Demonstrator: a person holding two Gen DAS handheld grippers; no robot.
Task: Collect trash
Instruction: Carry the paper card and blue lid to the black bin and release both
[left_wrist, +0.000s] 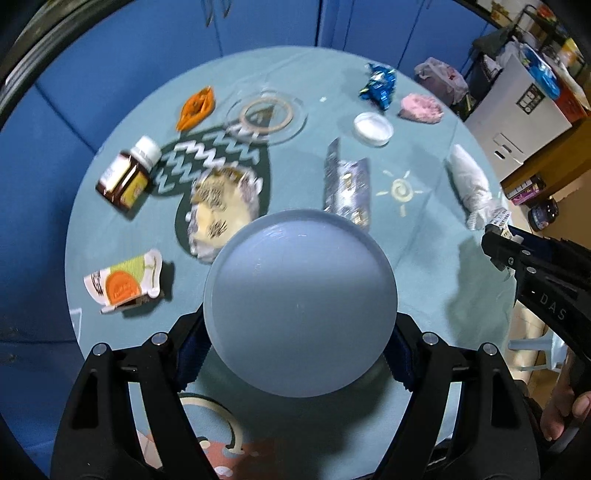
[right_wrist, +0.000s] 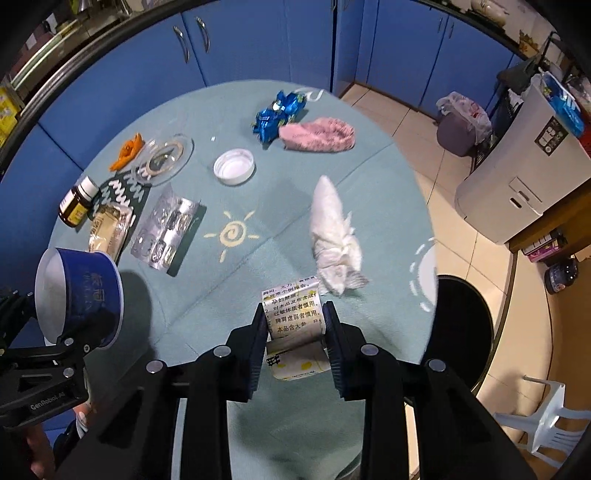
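My left gripper (left_wrist: 299, 339) is shut on a blue paper cup (left_wrist: 300, 302), seen bottom-up and held above the round teal table (left_wrist: 424, 258). In the right wrist view the same cup (right_wrist: 79, 291) hangs at the left in the left gripper (right_wrist: 55, 321). My right gripper (right_wrist: 295, 321) is shut on a small printed paper packet (right_wrist: 293, 310), lifted just off the cloth. A crumpled white tissue (right_wrist: 334, 236) lies right behind it. From the left wrist view the right gripper (left_wrist: 498, 243) shows at the table's right edge.
On the table lie a blue wrapper (right_wrist: 279, 114), pink cloth (right_wrist: 317, 134), white lid (right_wrist: 234, 166), silver blister pack (right_wrist: 166, 229), brown bottle (right_wrist: 77, 201), orange wrapper (right_wrist: 127, 151), glass dish (right_wrist: 164, 157) and a flattened carton (left_wrist: 123, 284). A dark round bin (right_wrist: 465, 321) stands right of the table.
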